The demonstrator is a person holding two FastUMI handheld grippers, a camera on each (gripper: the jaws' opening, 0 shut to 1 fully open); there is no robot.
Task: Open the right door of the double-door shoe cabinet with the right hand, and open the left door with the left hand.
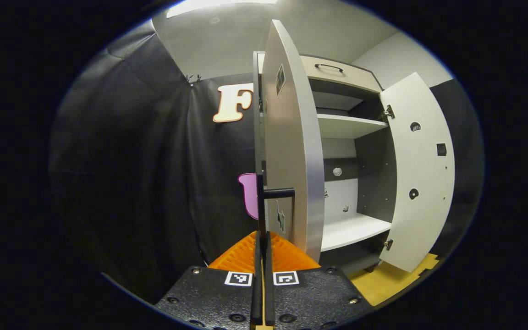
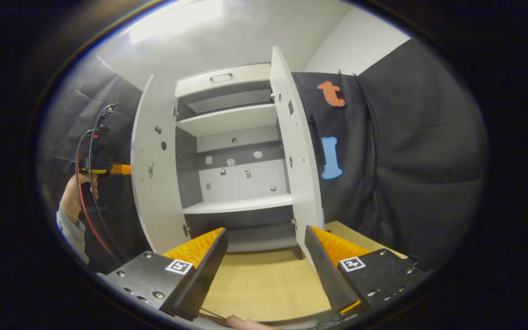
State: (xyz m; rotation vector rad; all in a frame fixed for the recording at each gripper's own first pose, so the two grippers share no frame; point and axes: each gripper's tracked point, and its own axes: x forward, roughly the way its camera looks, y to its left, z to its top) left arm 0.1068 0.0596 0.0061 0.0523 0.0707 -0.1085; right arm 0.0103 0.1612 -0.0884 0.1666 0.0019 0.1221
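Black cloth walls surround the shoe cabinet [image 2: 232, 151] ahead. My left gripper [image 1: 262, 238] is clenched on the left door's handle [image 1: 264, 201], the left door [image 1: 291, 156] swung wide. My right gripper [image 2: 264, 256] hangs released, right door [image 2: 298, 151] open just ahead. I judge letting go remains.

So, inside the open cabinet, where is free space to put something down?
The lower shelf between both open doors looks bare, and so does the upper shelf. The floor before the cabinet is bare too. Crowded: the left door's handle, gripped by the left tool.
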